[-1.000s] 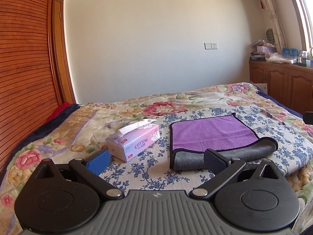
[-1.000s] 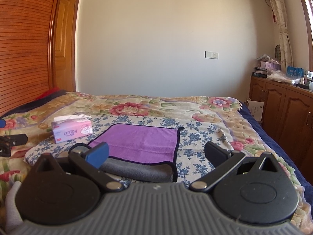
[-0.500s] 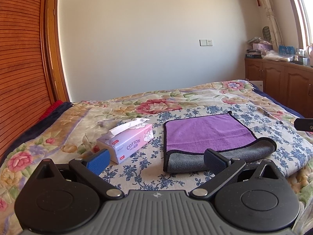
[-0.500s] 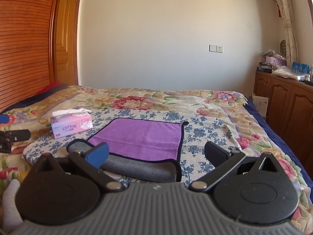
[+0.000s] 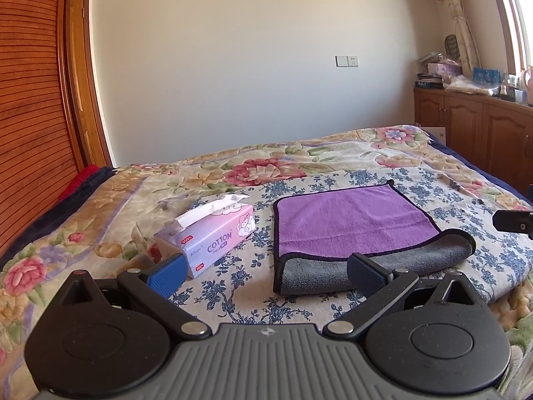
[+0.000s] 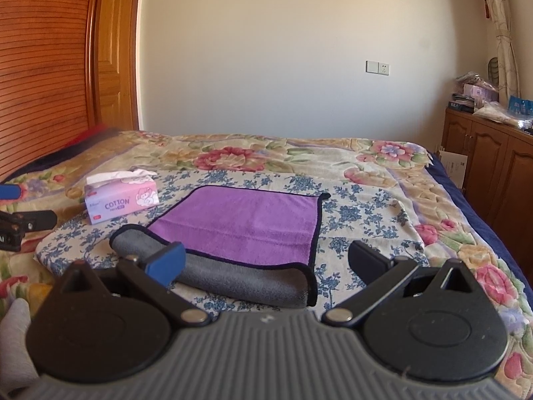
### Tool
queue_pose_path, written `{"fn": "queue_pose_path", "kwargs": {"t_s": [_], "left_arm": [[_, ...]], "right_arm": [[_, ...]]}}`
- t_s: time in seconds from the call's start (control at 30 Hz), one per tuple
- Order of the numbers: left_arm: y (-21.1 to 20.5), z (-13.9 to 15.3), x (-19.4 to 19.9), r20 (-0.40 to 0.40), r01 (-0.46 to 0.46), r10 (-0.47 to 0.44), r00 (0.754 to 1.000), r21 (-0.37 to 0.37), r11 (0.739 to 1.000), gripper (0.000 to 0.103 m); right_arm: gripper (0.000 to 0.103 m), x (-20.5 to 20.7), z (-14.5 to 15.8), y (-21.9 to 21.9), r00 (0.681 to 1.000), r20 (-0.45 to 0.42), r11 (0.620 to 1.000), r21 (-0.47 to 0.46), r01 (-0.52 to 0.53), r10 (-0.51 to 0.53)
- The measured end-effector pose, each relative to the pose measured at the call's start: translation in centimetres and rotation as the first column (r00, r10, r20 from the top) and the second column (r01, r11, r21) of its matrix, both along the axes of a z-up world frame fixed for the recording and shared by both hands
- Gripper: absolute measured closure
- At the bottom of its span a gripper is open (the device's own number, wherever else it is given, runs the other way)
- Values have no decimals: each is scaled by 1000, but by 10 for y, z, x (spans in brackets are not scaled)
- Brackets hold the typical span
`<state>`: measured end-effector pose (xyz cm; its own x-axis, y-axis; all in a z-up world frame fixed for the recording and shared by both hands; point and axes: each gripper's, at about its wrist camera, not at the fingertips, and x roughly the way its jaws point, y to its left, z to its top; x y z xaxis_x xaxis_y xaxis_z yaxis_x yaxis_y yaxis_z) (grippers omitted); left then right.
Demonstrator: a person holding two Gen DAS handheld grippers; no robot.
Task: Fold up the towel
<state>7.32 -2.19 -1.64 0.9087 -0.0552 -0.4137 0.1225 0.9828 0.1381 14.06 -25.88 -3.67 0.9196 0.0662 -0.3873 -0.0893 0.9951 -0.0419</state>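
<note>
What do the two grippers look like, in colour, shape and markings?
The left gripper and the right gripper look alike: a grey ribbed body with a small emblem, two round black discs, black angled finger arms with silver pivot pins. On each, the left pad is bright blue, the right one dark. No cables or sleeves show.

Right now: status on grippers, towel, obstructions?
Left gripper open, empty; right gripper open, empty, both short of the towel. Towel flat on bed, near edge rolled over, grey side up. Tissue box beside towel, apart from it.
</note>
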Motion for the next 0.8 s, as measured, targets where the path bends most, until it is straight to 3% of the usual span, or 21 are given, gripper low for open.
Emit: {"fn": "queue_pose_path", "kwargs": {"t_s": [0.8], "left_arm": [[-1, -16, 63, -50, 22, -22, 999, -2, 1000, 0]], "right_arm": [[0, 47, -14, -8, 998, -55, 999, 34, -28, 30]]}}
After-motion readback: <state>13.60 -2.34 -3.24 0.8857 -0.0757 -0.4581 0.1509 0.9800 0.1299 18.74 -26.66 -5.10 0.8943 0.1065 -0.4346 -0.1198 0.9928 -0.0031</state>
